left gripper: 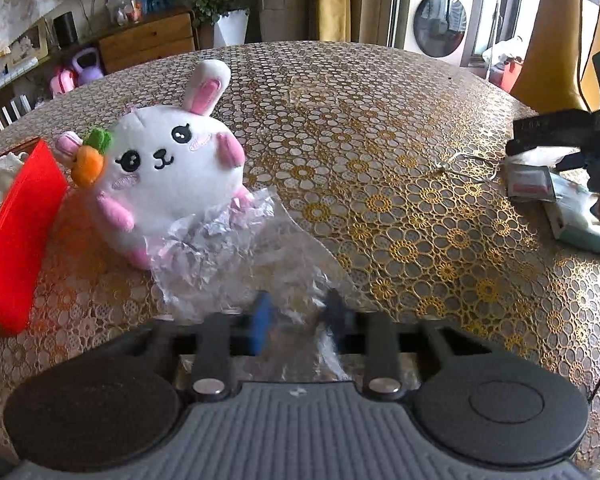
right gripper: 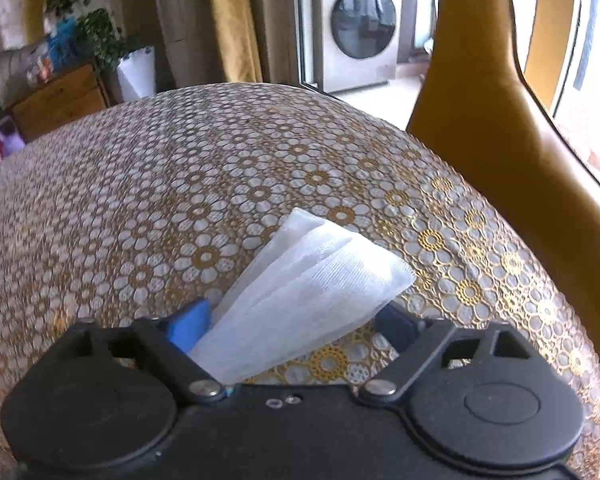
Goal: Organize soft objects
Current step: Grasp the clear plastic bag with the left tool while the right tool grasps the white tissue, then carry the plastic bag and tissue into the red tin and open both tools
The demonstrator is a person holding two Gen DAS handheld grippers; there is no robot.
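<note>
Your left gripper (left gripper: 298,322) is pinching a crumpled clear plastic bag (left gripper: 236,256) between its 2 blue fingers, jaws drawn narrow on the film, and the bag is lying on the gold lace tablecloth (left gripper: 380,128) touching the feet of the white bunny plush (left gripper: 172,172), which is sitting beside a red box (left gripper: 16,240). Your right gripper (right gripper: 296,324) is standing wide, with a folded white gauze cloth (right gripper: 312,288) lying between its fingers against the left blue one; I cannot tell whether the pads are pressing it.
</note>
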